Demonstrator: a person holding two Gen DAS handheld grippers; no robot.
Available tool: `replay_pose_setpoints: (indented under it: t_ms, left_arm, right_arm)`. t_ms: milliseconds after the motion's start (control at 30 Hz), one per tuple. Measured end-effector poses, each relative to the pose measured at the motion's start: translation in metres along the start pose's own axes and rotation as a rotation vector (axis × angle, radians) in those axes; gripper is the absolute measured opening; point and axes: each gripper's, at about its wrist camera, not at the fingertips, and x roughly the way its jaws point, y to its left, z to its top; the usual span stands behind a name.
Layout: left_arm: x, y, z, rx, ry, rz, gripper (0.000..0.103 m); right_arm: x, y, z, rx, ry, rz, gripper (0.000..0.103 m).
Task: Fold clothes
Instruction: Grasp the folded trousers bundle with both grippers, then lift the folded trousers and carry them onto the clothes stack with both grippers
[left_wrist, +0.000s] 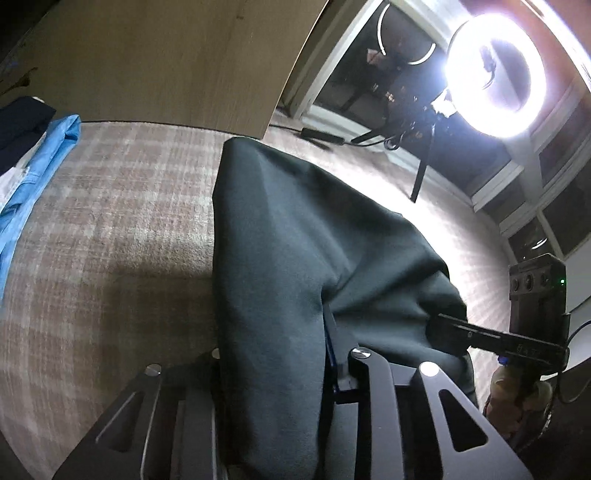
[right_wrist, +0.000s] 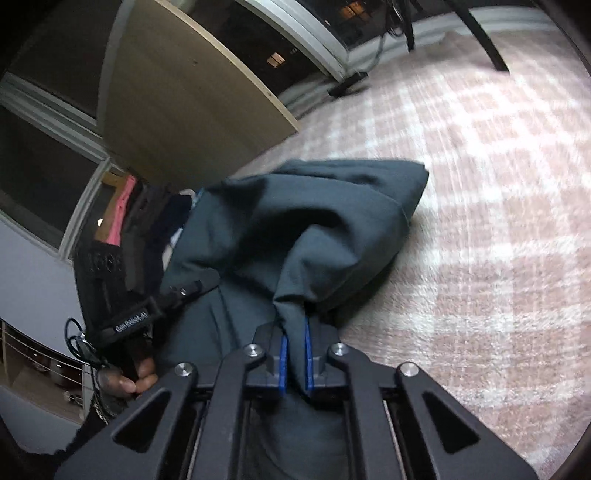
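A dark green garment (left_wrist: 295, 221) hangs bunched over a checked carpet (left_wrist: 110, 221), held up between both grippers. In the left wrist view its cloth drapes over my left gripper (left_wrist: 288, 332) and hides the left finger; one blue pad (left_wrist: 330, 343) shows against the fold, so the jaws are shut on the cloth. From the right, my right gripper (left_wrist: 439, 326) reaches into the same garment. In the right wrist view my right gripper (right_wrist: 295, 350) pinches a gathered fold of the garment (right_wrist: 314, 221) between its blue pads. My left gripper (right_wrist: 184, 290) grips the cloth's left edge, a hand below it.
A light blue garment (left_wrist: 40, 166) and a dark navy one (left_wrist: 22, 125) lie at the carpet's left. A wooden panel (left_wrist: 166, 55) stands behind. A bright ring light (left_wrist: 495, 74) on a tripod (left_wrist: 421, 173) is at the far right, near windows. Pink clothing (right_wrist: 122, 210) hangs far left.
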Motion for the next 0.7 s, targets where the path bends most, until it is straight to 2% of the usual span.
replay_pose_setpoints:
  t_ms: [167,367,533,700]
  left_arm:
    - [-0.013,-0.01,-0.005,-0.03,-0.032,-0.021,0.023]
    - [-0.037,-0.038,-0.009,0.008,-0.066,-0.006,0.022]
    - [-0.081,-0.062,-0.012,0.05,-0.151,0.024,0.022]
    - [-0.154,-0.064,-0.005,0.042,-0.273,0.078,0.022]
  right_arm:
    - [-0.027,0.019,-0.001,-0.036,-0.023,0.005,0.006]
    - [-0.058,0.042,-0.006,-0.102,-0.06,-0.008,0.006]
    - [-0.084,0.072,-0.002,-0.181,-0.101,0.015,0.006]
    - [-0.097,0.128,0.008,-0.303,-0.127,0.084,0.006]
